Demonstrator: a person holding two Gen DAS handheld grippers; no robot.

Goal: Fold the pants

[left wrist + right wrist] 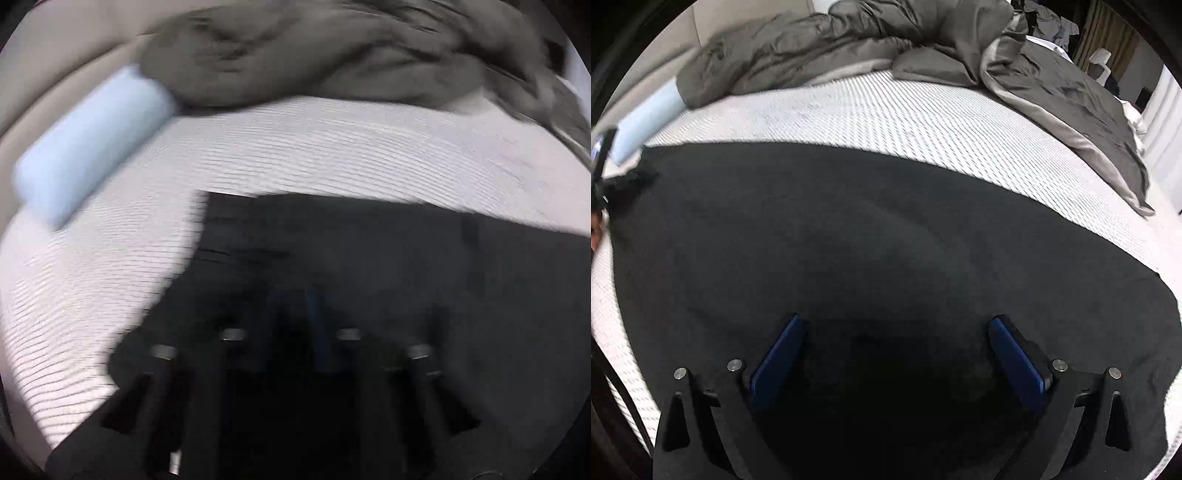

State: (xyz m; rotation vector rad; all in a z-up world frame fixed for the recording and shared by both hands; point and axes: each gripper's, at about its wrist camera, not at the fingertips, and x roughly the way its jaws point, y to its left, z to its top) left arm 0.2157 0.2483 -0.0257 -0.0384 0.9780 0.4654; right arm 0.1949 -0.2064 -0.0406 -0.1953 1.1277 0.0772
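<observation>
Left wrist view, blurred: my left gripper points down at the black pants, its two blue-padded fingers drawn together with almost no gap between them. The fabric is as dark as the fingers and the picture is smeared, so I cannot tell whether a fold of cloth is pinched between the pads. The pants' edge runs across the middle of this view, with a square corner to the left of centre, and the white ribbed mattress shows beyond it. A pale blue cushion lies at the mattress's far left, one end touching a rumpled grey duvet heaped along the far side. Right wrist view, sharp: my right gripper stands with its jaws spread wide, the blue pads well apart, and nothing is caught between them. It hangs over the pants, which lie spread flat over the near part of the mattress and fill most of this view; their far edge is a straight line against the white ribbing, and a rounded corner lies at the right. At the far left edge a dark piece of the left gripper's rig meets the pants' left corner. The duvet is bunched along the back and trails down the right side; the blue cushion lies at the left beside it.
</observation>
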